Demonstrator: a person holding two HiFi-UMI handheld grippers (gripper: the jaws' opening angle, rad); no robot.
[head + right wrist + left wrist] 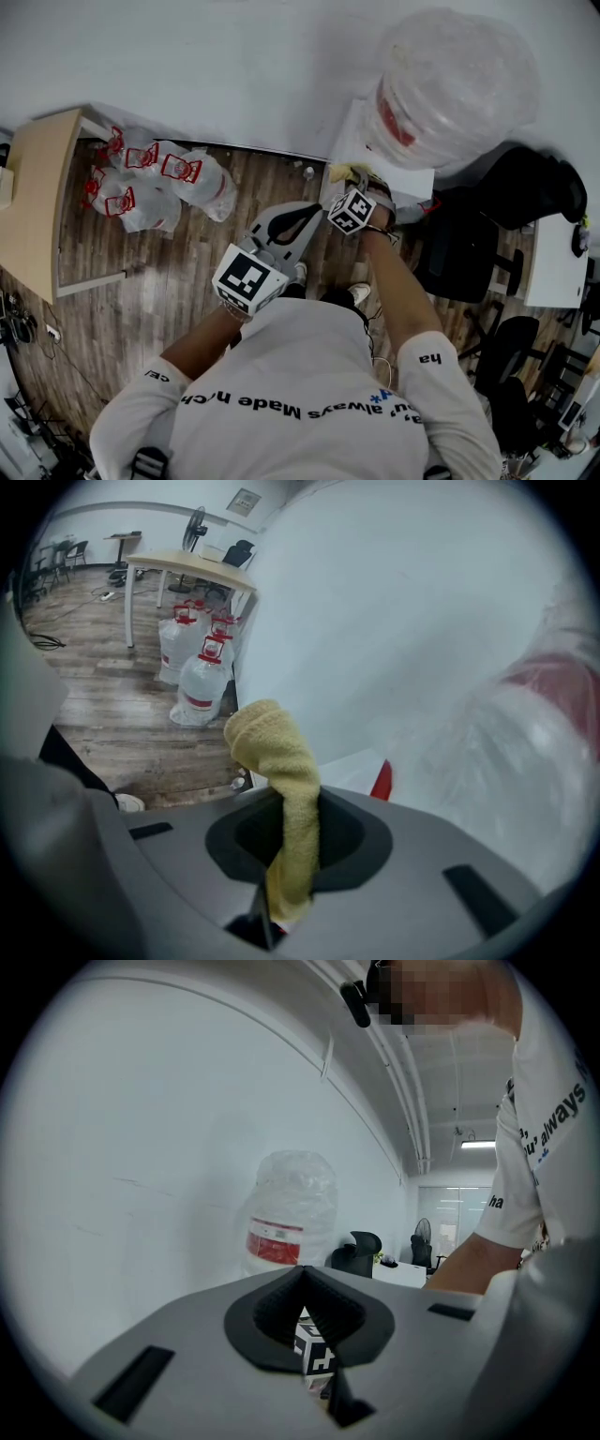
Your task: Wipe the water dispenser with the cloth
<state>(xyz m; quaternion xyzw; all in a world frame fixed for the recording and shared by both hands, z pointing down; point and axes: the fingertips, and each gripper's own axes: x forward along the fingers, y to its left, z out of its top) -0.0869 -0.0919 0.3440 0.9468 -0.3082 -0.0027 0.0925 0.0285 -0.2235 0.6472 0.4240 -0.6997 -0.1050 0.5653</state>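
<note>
The cloth (281, 771) is pale yellow, the water dispenser (354, 141) white, its bottle (459, 75) clear with a red label; the floor (159, 281) is brown wood-grain.

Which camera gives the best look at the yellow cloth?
The right gripper view: the cloth stands large and centred, clamped between the jaws. The head view shows only a small yellow scrap of it; the left gripper view shows none.

The white shirt (281, 431) reads "always Made" (upside down); its sleeve (429, 359) says "ha".

The hand-held gripper (281, 874) clamps a cloth (281, 799) (yellow) beside the water dispenser (412, 649).
</note>
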